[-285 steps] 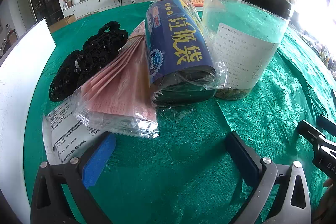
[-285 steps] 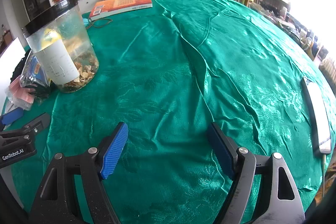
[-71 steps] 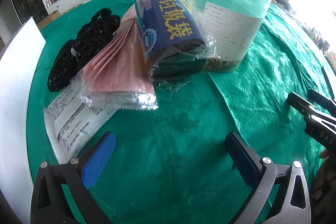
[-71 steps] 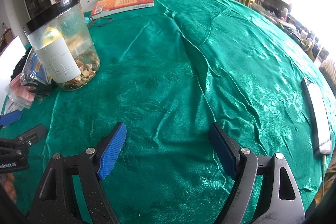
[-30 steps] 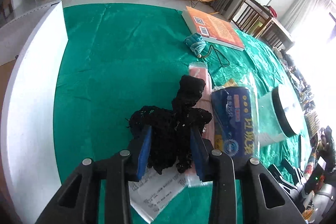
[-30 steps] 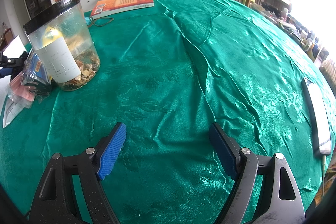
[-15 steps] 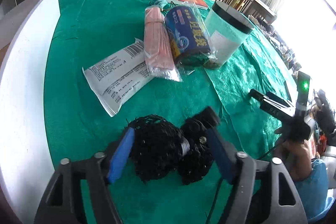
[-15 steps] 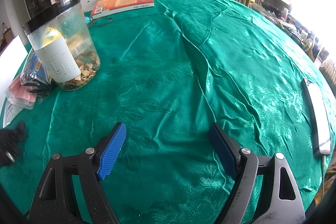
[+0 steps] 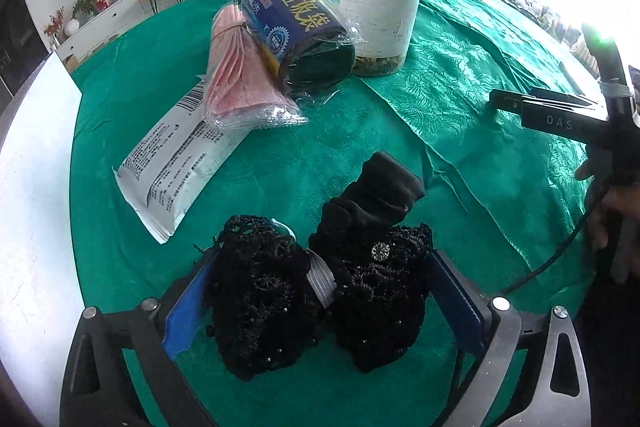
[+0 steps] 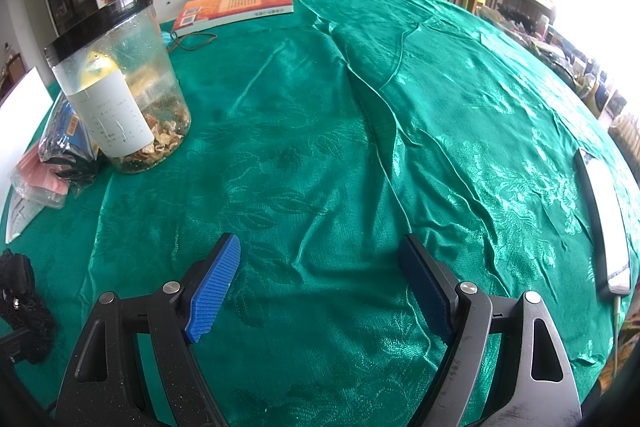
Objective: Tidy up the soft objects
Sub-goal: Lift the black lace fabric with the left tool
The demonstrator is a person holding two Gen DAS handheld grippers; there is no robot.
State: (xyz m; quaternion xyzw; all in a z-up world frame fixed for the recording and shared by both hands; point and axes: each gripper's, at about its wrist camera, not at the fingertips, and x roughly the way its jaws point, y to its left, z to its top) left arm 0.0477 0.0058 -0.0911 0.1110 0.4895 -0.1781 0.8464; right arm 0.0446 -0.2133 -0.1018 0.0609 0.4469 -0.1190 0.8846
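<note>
The left tool [image 9: 320,297] is letting go — its jaws are opening around the black lace bundle [image 9: 316,291], which lies between them on the green desk [image 9: 460,99], apparently set apart from the clutter ahead: white packet [image 9: 172,163], pink pack [image 9: 240,83], blue roll [image 9: 296,31], jar [image 9: 372,3]. The right tool [image 10: 320,283] hangs released, empty — nothing obstructs.

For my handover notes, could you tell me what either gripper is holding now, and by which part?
Nothing is firmly held. The left gripper jaws are opening around the black lace bundle lying on the tablecloth; the right gripper is open and empty.
</note>
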